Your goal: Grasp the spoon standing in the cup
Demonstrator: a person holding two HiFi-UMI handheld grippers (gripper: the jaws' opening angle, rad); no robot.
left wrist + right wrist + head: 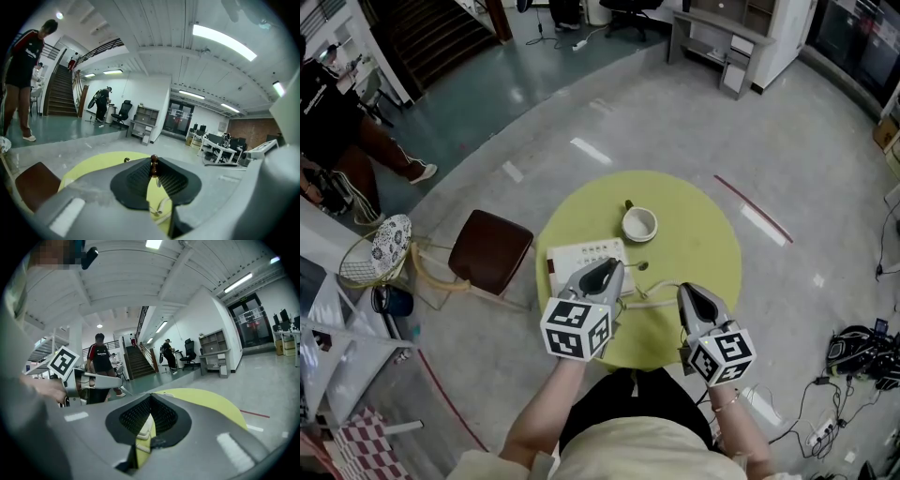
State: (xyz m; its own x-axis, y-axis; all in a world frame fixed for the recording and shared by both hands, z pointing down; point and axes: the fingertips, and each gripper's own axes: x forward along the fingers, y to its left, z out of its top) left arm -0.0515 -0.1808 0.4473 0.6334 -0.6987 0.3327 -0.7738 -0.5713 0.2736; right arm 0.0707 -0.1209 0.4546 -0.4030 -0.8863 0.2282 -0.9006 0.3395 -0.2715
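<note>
A white cup (639, 225) stands on the round yellow-green table (703, 244), beyond both grippers, and looks empty. My left gripper (616, 267) is shut on the spoon (640, 267), which is out of the cup and sticks out to the right over the table. In the left gripper view the spoon's brown turned handle end (153, 164) pokes up between the two pads of the left gripper (153, 169). My right gripper (685, 292) hovers near the table's front right. Its jaws (150, 404) meet at the tip with nothing between them.
A white flat box (581, 258) lies on the table under the left gripper, and a white cable (654, 294) runs between the grippers. A brown chair (490, 248) stands left of the table. A person (337, 122) is at the far left. Cables (862, 349) lie on the floor at right.
</note>
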